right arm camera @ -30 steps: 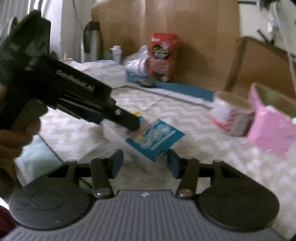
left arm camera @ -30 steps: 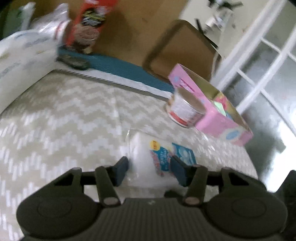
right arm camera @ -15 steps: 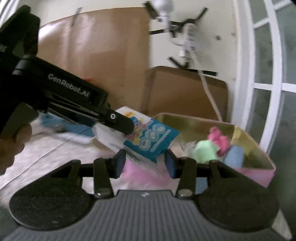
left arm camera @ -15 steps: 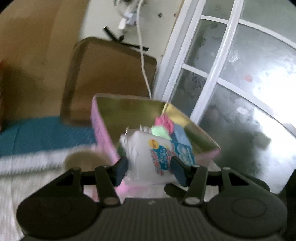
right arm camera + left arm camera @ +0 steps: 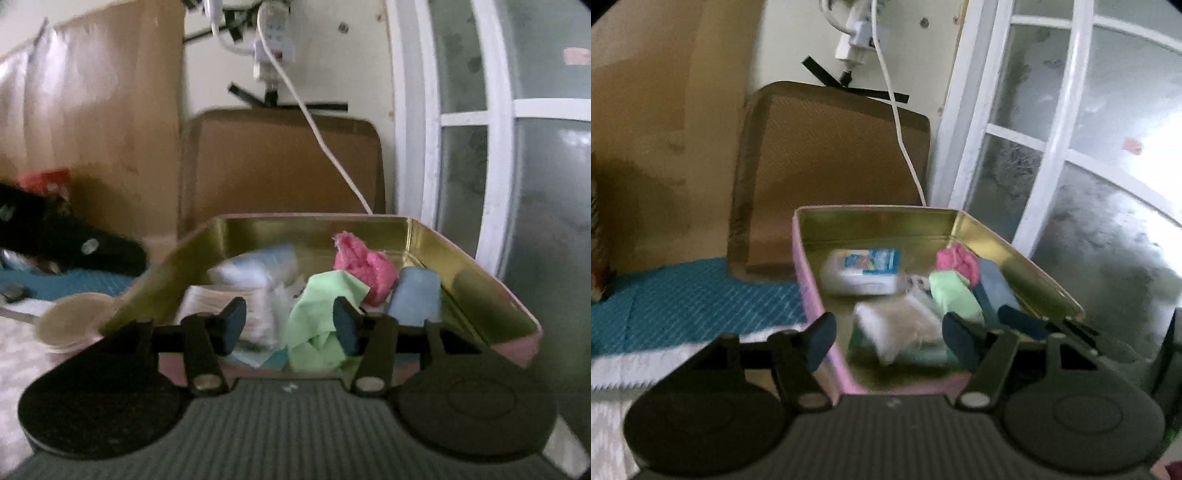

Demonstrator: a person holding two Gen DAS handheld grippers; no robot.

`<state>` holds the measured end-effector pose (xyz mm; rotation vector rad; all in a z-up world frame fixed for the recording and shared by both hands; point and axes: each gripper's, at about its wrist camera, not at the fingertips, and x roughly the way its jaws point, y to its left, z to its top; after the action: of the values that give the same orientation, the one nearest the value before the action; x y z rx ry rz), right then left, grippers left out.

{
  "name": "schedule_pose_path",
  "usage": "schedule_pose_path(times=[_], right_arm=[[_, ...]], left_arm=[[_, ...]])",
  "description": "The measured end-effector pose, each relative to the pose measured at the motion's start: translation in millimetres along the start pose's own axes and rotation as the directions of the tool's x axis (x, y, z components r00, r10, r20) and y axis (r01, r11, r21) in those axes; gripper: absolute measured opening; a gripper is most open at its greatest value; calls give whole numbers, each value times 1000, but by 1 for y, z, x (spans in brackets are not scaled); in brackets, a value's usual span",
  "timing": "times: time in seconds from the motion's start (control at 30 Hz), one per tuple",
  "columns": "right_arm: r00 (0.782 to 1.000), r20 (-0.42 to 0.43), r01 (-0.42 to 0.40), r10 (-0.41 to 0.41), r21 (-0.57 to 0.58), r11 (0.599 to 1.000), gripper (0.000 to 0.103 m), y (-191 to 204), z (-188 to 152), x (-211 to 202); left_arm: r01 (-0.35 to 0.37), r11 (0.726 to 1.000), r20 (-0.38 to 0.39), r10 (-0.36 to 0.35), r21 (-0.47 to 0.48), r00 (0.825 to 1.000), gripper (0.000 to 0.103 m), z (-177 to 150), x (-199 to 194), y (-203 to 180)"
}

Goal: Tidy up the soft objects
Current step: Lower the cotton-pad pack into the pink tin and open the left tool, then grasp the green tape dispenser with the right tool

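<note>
White chevron-patterned surface, teal mat on it, pink tin box, round tub

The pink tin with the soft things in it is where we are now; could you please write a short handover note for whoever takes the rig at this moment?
Left gripper: fingers opening, nothing between them; it hangs over the pink tin.
Right gripper: fingers opening, empty, over the tin's near edge.
In the tin: white wipes pack, pink cloth, green cloth, blue cloth, a white fuzzy piece.
Done: the wipes pack is in the tin.
Left: nothing more can be judged from these views; look over the bedspread for soft things still outside the tin.
</note>
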<state>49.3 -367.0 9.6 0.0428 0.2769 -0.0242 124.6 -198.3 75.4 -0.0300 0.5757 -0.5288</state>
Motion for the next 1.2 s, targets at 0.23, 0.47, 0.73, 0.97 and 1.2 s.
schedule_pose_path(times=[0.23,0.47,0.73,0.97,1.2], right_arm=[[988,84,-130,126,42,991,55,35,8,-42],[899,-15,-437,437,-35,899,57,128,20,-37],[813,-186,-577,552,-123,808,57,265,28,53],[778,-390,-599,493,-219,770,69,350,14,150],[768,-434,-586,472,-179,790,54,349,9,152]], left_arm=[[30,995,36,-26,-93,999,66,-49,-80,53],[-289,936,-18,291,-202,956,67,-118,-144,153],[-362,878,-1,381,-312,925,67,-164,-176,215],[-275,874,50,320,-400,946,67,-169,-184,230],[-252,870,73,310,-423,948,67,-170,-187,231]])
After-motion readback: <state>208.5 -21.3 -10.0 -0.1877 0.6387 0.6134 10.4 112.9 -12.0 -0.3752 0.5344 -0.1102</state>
